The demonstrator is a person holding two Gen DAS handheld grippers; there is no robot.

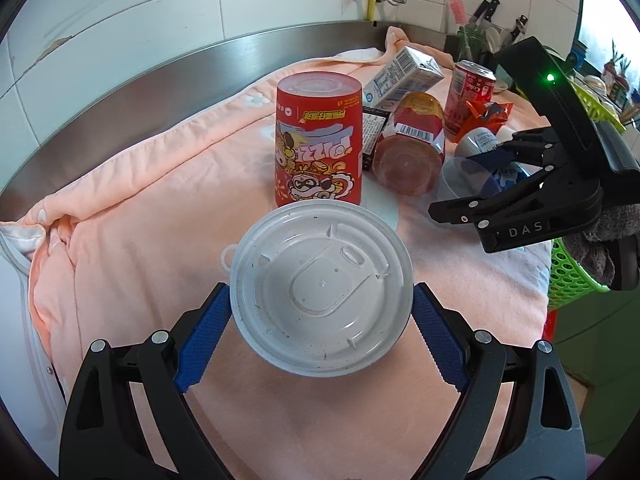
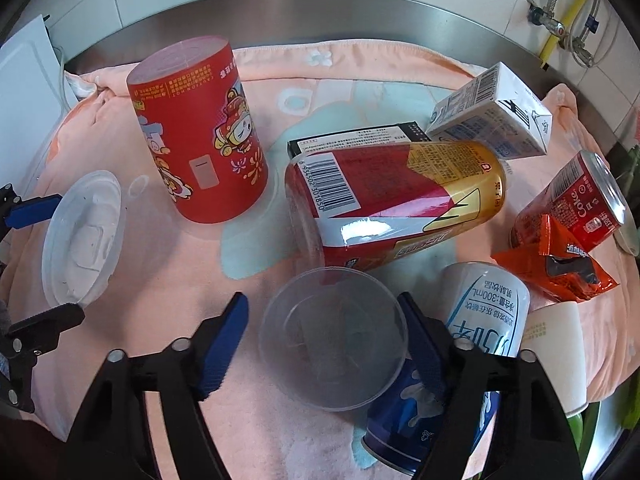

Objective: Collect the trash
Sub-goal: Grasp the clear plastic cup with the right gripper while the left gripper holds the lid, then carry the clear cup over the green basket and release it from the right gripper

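Peach towel (image 1: 140,184) covers the steel counter (image 1: 120,92); all the trash sits on it. Count: one red pizza cup (image 1: 318,140) upside down, one red-gold plastic bottle (image 2: 396,204) on its side, one white carton (image 2: 496,120) tilted, one red Coke can (image 2: 572,204) leaning, one orange wrapper (image 2: 556,260), one blue-white drink bottle (image 2: 480,312) lying down, one white paper cup (image 2: 556,348), one dark flat box (image 2: 356,136) under the red-gold bottle, plus two clear plastic lids.

Left gripper (image 1: 320,320): jaws wide, blue pads against both sides of the white-ish lid (image 1: 320,296), which it holds rim-to-rim (wide object, not empty jaws). Lid is empty, just specks.

Right gripper (image 2: 324,344): clear round lid (image 2: 334,340) sits between the blue fingers (image 2: 224,344). One pad is at the lid's rim, the other stands clear with a gap, so no grip. That lid lies on the towel, overlapping the blue-white bottle's dark end.

View differences: left wrist view alone shows the green perforated basket (image 1: 568,276) at the towel's right edge (contents not visible), a knife block and utensils at the back, and the right gripper's body with a green LED. Right wrist view alone shows the paper cup and the white board at far left.
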